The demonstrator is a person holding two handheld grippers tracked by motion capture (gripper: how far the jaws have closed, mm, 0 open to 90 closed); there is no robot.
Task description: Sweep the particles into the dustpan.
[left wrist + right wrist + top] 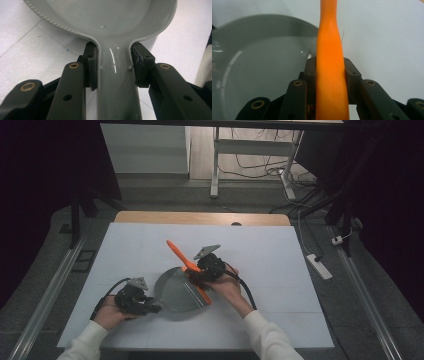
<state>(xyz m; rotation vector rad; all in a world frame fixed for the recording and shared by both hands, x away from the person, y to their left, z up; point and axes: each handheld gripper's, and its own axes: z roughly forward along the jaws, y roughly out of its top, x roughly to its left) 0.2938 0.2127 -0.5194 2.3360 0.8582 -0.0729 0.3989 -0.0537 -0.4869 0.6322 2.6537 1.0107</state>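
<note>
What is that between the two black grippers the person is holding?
In the high view, a grey dustpan lies between the left gripper and the right gripper, which holds an orange brush.

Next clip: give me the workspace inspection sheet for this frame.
Surface: white table top, wooden strip at far edge.
Job's things: grey pan, handle in left jaws; orange spatula over its rim.
Clutter: nothing seen.
Grippers: left gripper shut on pan handle; right gripper shut on spatula handle.
Cables: one trails from each gripper; power strip and wires on floor.
Surroundings: table legs behind, dark sides.
</note>
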